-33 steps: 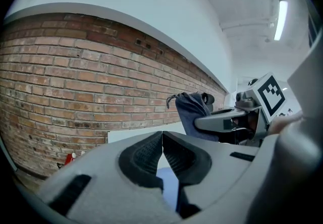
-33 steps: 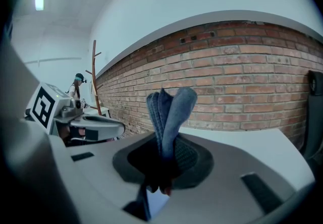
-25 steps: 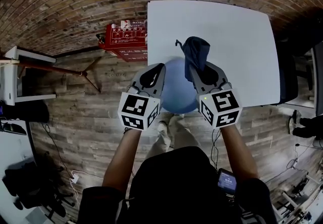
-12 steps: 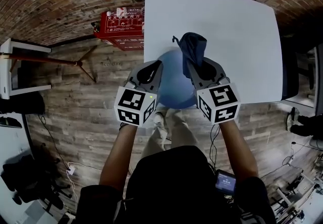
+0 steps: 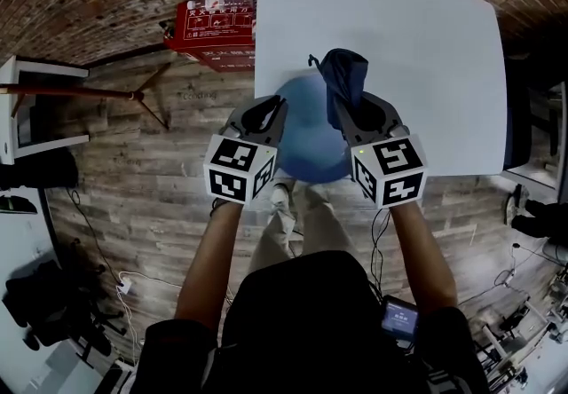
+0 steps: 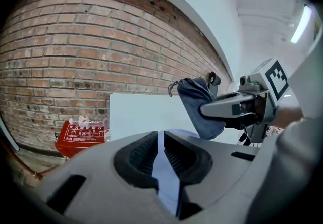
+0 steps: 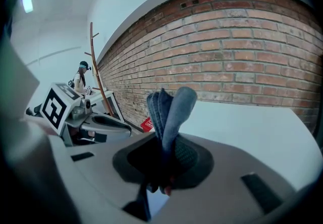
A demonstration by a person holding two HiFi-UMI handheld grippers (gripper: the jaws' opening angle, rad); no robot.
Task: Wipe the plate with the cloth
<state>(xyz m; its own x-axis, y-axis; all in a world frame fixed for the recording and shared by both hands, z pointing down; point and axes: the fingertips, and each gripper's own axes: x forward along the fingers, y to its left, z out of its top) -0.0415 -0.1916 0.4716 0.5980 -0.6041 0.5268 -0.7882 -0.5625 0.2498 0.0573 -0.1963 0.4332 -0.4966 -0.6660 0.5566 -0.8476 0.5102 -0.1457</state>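
While left claw pinches plate, right claw clamps cloth.

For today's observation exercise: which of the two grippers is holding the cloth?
The right gripper: its fingers pinch the dark blue cloth, sticking up above them. The left gripper grips the edge of the blue plate instead.

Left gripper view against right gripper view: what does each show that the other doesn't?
Only the left gripper view: the left gripper, jaws closed on the rim of the round light-blue plate. Only the right gripper view: a look straight into the right gripper, clamped on the dark blue cloth, plus a wooden coat stand. Both: the cloth, the white table, the brick wall and a red box.
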